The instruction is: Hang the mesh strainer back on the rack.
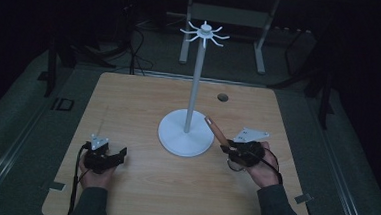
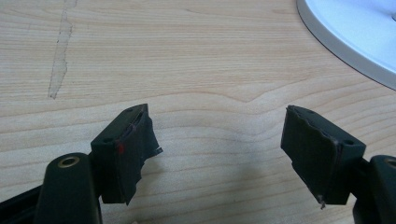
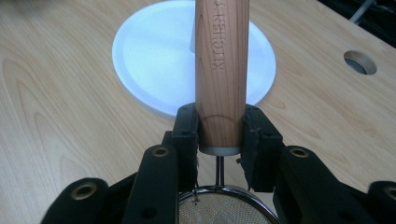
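My right gripper (image 3: 219, 130) is shut on the wooden handle (image 3: 220, 70) of a small mesh strainer (image 3: 219, 207), whose wire bowl sits low between the jaws. In the high view the wooden handle (image 1: 216, 131) slants up and left from my right gripper (image 1: 231, 149), toward the base of the white stand (image 1: 185, 133). That stand has a tall thin pole (image 1: 196, 83) topped by a ring of hooks (image 1: 204, 33). My left gripper (image 1: 111, 157) rests on the table at the near left, open, with bare wood between its pads (image 2: 135, 140).
A wooden table (image 1: 143, 104) carries everything. A round cable hole (image 1: 222, 97) lies behind the stand on the right. The stand's white base (image 2: 355, 32) shows at the top right in the left gripper view. Dark floor and a metal frame (image 1: 226, 19) lie beyond.
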Action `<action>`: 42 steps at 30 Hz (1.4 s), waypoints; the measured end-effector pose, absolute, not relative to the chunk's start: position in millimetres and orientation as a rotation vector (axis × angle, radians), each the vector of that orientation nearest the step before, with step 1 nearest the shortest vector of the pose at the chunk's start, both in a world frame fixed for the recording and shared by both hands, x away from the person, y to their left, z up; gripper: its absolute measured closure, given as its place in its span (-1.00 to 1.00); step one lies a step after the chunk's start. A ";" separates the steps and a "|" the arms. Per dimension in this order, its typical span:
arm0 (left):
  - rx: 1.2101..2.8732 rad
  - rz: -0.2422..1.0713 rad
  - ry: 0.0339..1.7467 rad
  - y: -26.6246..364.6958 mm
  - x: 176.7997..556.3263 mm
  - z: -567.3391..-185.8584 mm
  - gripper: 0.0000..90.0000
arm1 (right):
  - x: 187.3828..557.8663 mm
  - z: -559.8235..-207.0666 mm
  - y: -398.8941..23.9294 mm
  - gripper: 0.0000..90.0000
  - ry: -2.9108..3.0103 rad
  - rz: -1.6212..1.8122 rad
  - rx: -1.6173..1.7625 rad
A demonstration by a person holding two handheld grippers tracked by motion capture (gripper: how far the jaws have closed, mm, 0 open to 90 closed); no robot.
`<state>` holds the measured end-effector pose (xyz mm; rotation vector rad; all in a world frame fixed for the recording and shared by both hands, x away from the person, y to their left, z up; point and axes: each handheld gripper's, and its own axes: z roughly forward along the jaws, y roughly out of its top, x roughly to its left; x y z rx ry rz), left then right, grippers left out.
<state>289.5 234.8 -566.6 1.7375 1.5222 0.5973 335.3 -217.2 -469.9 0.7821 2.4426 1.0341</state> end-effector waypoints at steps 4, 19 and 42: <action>1.737 0.597 1.522 234.8 289.5 -566.6 -0.44 | 335.9 -467.1 -216.2 0.54 2.418 1.063 0.794; 1.737 0.599 1.522 234.8 289.4 -566.6 -0.44 | 338.4 -455.1 -216.2 0.54 2.319 1.180 0.845; 1.728 0.605 1.518 235.0 288.7 -566.3 -0.45 | 337.2 -432.5 -213.2 0.54 2.201 1.300 0.851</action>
